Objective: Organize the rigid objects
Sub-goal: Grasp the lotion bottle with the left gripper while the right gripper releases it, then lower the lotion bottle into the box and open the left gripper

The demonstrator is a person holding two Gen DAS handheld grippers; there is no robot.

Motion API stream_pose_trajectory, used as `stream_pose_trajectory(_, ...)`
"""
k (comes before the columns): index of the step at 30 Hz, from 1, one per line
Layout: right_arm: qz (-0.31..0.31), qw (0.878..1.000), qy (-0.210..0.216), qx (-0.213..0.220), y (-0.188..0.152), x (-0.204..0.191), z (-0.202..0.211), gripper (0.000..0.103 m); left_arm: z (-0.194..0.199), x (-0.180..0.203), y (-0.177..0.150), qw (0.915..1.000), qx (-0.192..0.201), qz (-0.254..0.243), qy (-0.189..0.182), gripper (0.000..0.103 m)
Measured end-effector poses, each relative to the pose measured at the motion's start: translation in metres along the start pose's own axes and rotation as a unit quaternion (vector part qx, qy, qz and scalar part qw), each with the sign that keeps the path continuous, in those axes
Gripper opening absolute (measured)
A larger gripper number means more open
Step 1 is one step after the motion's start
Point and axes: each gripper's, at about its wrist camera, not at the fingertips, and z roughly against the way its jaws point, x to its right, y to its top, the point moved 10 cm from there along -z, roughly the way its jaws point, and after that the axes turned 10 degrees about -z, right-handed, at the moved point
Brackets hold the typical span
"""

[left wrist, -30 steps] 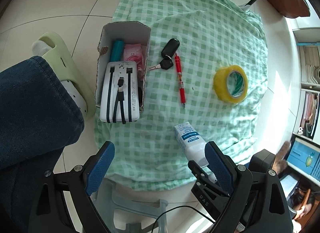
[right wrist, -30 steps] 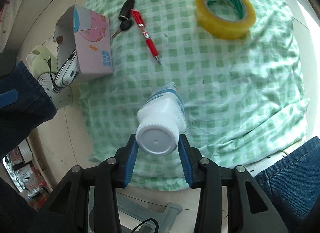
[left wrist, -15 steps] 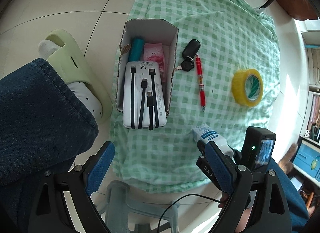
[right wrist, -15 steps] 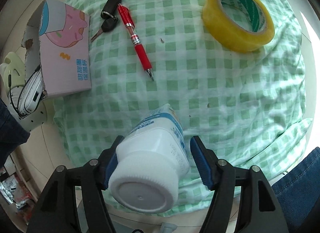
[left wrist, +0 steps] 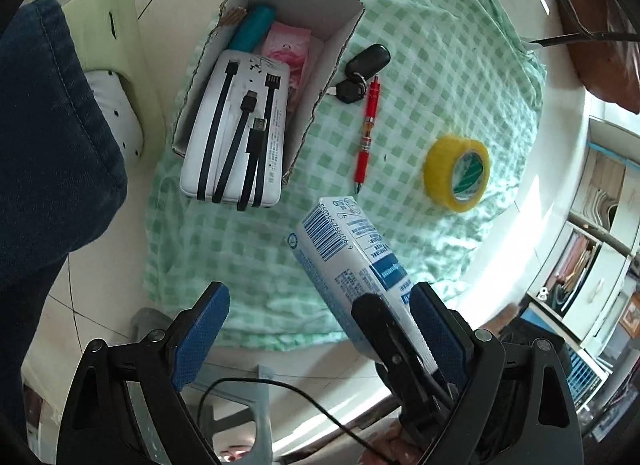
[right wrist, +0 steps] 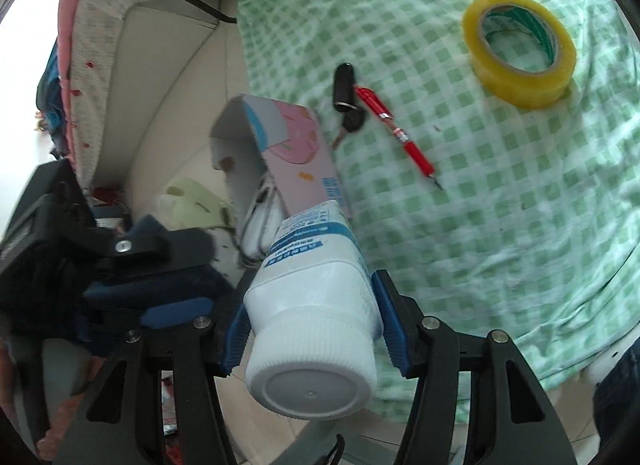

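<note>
My right hand-held gripper (right wrist: 312, 329) is clamped on the white bottle (right wrist: 316, 305), pads on its body just above the cap. The cap faces me and the long axis runs forward and left, toward the cardboard box (left wrist: 276, 65). The bottle is off the green checked cloth (right wrist: 500, 185), its base just short of the box's near end, where the white power bank (left wrist: 236, 129) sticks out. My left hand-held gripper (left wrist: 320, 329) hangs wide and empty, so the right one is closer. I judge the next move is forward-left into the box's free space. Keys (left wrist: 360, 73), red pen (left wrist: 366, 133) and yellow tape roll (left wrist: 458, 173) lie on the cloth.
</note>
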Motion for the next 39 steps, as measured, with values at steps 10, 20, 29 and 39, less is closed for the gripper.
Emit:
stream_pose_trajectory(10, 0.051, 0.996, 0.072, -0.010, -0.024, -0.072, 0.009, 0.058, 0.015, -0.009, 0.002, 0.9972, 0.040, 0.023, -0.059, 0.067)
stream_pose_trajectory(20, 0.054, 0.997, 0.019, -0.051, -0.024, -0.054, 0.002, 0.063, 0.059, -0.065, 0.030, 0.9906, 0.126, 0.050, 0.020, 0.049)
stream_pose_trajectory(29, 0.026, 0.997, -0.069, -0.038, -0.009, 0.000, 0.001, 0.063, 0.086, -0.043, 0.033, 0.9809, 0.190, 0.016, 0.040, 0.049)
stream_pose_trajectory(39, 0.014, 0.996, -0.084, -0.037, -0.004, 0.014, -0.003, 0.064, 0.100, -0.023, 0.046, 0.9617, 0.266, -0.019, 0.062, 0.049)
